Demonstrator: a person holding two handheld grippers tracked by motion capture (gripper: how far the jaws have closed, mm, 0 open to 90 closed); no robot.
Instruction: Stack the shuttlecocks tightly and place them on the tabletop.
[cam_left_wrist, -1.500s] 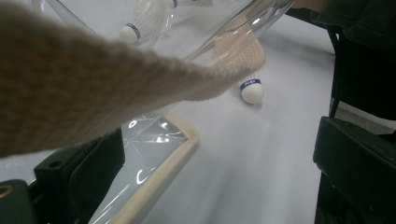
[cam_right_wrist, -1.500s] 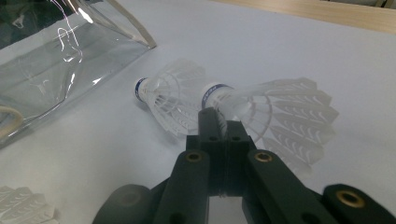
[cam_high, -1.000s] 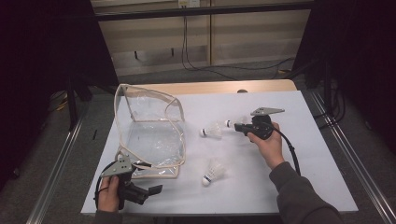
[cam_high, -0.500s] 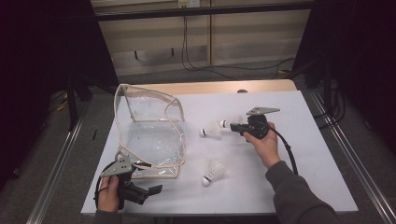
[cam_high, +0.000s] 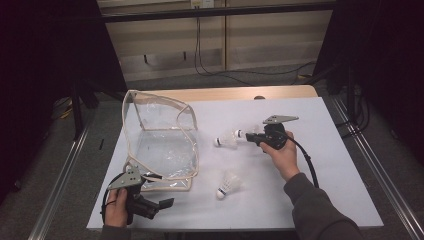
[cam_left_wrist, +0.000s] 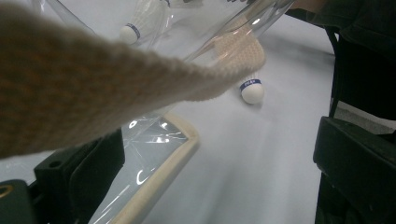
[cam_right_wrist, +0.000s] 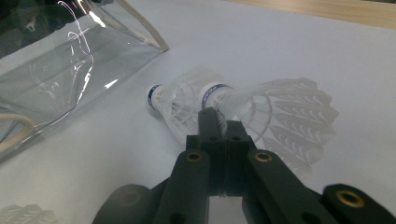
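A clear plastic bag (cam_high: 160, 145) with beige trim stands open on the white table sheet. My right gripper (cam_high: 248, 136) is shut on a white shuttlecock (cam_right_wrist: 280, 112), pinching it just behind its cork, low over the sheet. A second shuttlecock (cam_high: 227, 141) lies right next to it, between it and the bag (cam_right_wrist: 70, 70). A third shuttlecock (cam_high: 227, 185) lies nearer the front edge. My left gripper (cam_high: 161, 201) sits at the bag's front corner with its jaws wide apart. The bag's trim (cam_left_wrist: 159, 177) lies between them and a beige strap (cam_left_wrist: 93, 84) crosses close to the camera.
The white sheet (cam_high: 330, 165) covers a wooden tabletop (cam_high: 225, 93) whose far strip shows bare. Metal rails (cam_high: 65, 180) run along both sides of the table. Cables lie on the floor behind it. A black cable (cam_high: 307, 160) trails from my right gripper.
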